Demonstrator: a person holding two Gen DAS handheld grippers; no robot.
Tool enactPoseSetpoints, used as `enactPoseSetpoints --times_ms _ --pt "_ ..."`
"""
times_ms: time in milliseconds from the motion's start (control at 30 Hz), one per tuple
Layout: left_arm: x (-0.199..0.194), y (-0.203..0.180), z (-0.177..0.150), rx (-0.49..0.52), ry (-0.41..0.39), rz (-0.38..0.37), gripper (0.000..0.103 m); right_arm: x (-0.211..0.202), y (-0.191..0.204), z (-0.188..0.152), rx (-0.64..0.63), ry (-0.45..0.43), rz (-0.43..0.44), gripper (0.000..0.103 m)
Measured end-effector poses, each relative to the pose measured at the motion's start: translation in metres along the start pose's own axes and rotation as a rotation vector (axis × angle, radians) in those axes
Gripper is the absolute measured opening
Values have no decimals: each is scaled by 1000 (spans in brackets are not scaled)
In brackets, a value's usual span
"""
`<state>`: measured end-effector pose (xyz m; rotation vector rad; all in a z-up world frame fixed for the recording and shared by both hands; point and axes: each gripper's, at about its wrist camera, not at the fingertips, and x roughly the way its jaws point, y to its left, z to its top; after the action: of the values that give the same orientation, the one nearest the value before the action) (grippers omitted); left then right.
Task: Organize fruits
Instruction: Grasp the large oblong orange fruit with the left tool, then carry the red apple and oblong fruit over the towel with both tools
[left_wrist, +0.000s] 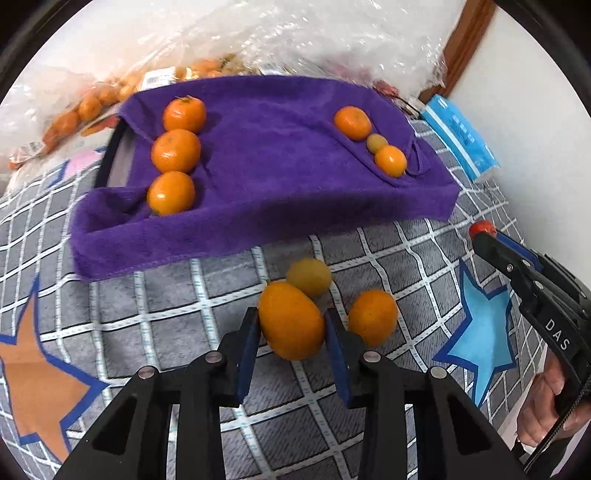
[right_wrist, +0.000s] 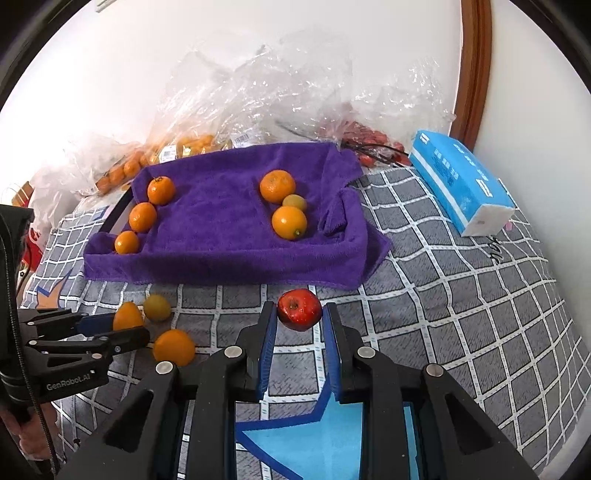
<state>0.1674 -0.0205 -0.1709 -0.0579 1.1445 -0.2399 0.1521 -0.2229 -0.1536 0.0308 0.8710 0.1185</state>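
L gripper (left_wrist: 291, 325): jaws closed in on an orange fruit (left_wrist: 291, 325), blue pads pressing both its sides, fruit just off the checked cloth (left_wrist: 424, 266). R gripper (right_wrist: 299, 314): jaws tight on a small red fruit (right_wrist: 299, 309), held at the fingertips above the cloth.

Landmark = purple towel (left_wrist: 266, 177), draped over a tray.
- Gripped orange fruit: nr the towel's front edge. A yellowish fruit (left_wrist: 308, 277) sits betw. it and the towel, touching it; another orange one (left_wrist: 372, 316) lies just beside it, to the right in the L view.
- Red fruit: close to the towel's front edge, well apart from the orange group.
- On the towel, L side: 3 oranges in a row (left_wrist: 176, 151), touching. R side: 2 oranges w/ a small yellowish one (left_wrist: 376, 142) betw. them.
- Behind the towel: clear plastic bags (right_wrist: 258, 92), some w/ oranges.
- Right of the towel: blue tissue pack (right_wrist: 458, 184).
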Motion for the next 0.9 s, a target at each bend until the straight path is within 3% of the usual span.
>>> enactPoseSetpoints --times_ms 367,900 --pt "-37 25 -7 -98 -65 -7 33 -24 18 8 -34 -39 14 25" --pt "-104 36 -1 -136 -196 10 33 -64 27 30 -34 -128 21 25"
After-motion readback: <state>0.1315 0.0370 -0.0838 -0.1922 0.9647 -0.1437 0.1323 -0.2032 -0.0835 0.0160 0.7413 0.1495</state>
